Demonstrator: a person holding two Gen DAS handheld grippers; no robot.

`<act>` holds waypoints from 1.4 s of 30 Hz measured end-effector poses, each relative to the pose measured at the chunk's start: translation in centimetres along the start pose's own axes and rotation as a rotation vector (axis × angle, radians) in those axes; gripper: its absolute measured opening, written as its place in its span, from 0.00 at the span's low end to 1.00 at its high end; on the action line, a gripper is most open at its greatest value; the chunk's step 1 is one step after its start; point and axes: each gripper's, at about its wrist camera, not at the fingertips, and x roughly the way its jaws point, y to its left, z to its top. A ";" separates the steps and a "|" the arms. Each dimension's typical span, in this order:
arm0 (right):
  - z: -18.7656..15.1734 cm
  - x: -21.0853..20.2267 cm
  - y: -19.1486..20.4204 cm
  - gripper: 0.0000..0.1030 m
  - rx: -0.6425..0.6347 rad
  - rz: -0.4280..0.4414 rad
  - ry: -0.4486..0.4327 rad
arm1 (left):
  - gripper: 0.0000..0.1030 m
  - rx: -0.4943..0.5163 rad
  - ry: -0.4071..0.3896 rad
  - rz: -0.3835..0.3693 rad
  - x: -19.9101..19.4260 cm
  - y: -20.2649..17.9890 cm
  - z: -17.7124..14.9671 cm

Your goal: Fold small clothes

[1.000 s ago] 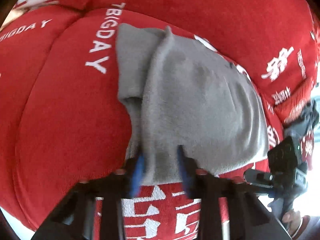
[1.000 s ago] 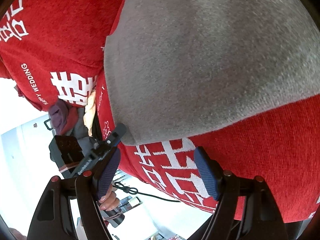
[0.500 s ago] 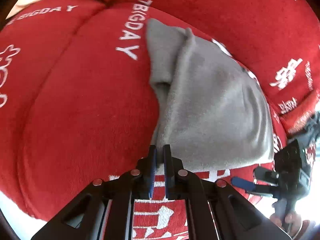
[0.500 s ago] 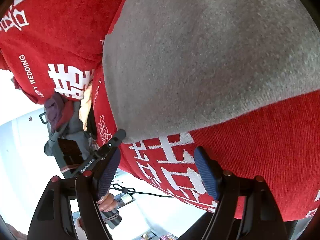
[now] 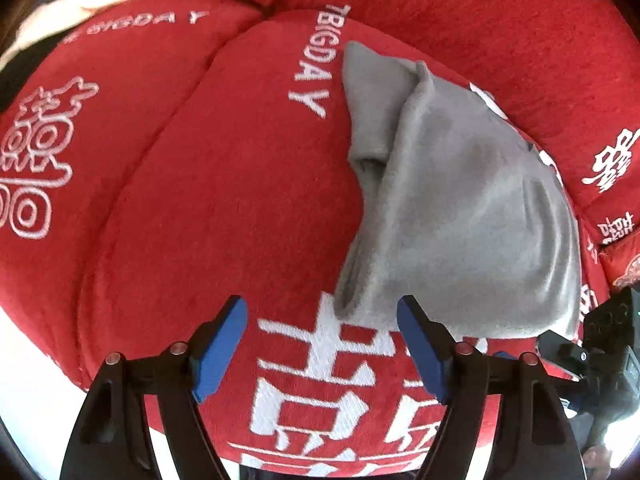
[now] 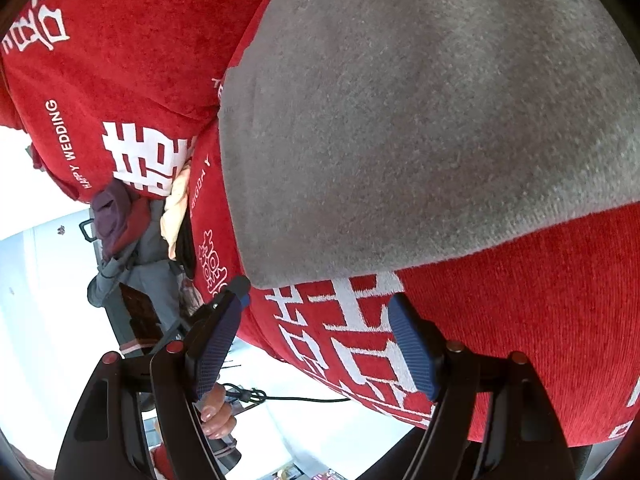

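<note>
"BIGDAY" and "HAPPY WEDDING" in white on the red cushion cover (image 6: 120, 92).

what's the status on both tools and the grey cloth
Left tool open, empty. Right tool open, empty. Grey cloth folded on red cushion, nothing in the way.

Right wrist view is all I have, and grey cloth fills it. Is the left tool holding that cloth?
Observer: No. The left tool is open, and the near-left corner of the grey garment lies just ahead of the gap, unclamped.
Operator: Folded yet?
Observer: Partly. A top layer is lapped over, and a strip of the lower layer sticks out along its left edge.
Operator: Lying flat?
Observer: Mostly. There are a few creases toward its right side. It rests on the red cushion, just right of the white BIGDAY lettering.
</note>
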 end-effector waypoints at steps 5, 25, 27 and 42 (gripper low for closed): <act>0.3 -0.2 -0.5 0.77 0.021 0.012 -0.012 | 0.75 -0.039 0.027 -0.023 0.1 0.0 -0.7; 1.8 1.4 -2.5 0.77 0.201 0.189 -0.069 | 0.75 -0.084 0.041 -0.020 0.1 -0.4 -1.0; 1.8 1.5 -3.2 0.77 0.247 0.239 -0.083 | 0.75 -0.105 0.037 -0.056 -0.2 0.0 -1.1; 4.1 0.1 -0.1 0.18 0.094 0.334 -0.040 | 0.75 -0.201 0.091 -0.431 0.9 -2.9 -2.2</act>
